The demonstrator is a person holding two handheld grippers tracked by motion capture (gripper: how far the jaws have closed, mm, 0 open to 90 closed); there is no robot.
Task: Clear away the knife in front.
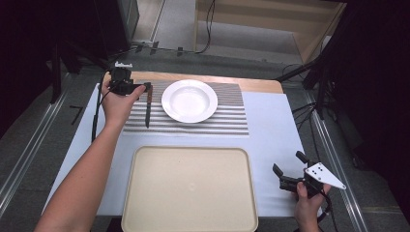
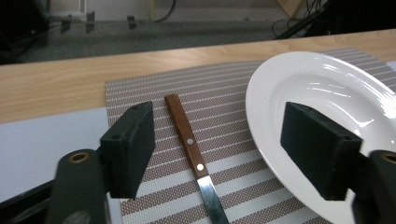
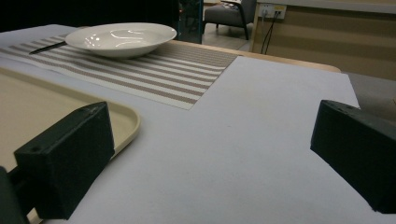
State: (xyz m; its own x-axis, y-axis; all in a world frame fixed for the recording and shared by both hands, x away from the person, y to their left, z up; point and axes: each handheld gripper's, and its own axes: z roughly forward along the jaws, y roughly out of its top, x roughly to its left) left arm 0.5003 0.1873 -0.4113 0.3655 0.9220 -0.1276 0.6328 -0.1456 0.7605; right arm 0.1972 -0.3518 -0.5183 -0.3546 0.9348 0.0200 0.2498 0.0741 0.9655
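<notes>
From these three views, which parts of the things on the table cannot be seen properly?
- Wooden-handled knife: left gripper view, blade tip cut off by the bottom edge.
- Round white plate: same view, near rim hidden behind one black finger.
- Beige plastic tray: high view, near edge cut off by the frame.
- Knife in the right gripper view: too small and dark to make out.
</notes>
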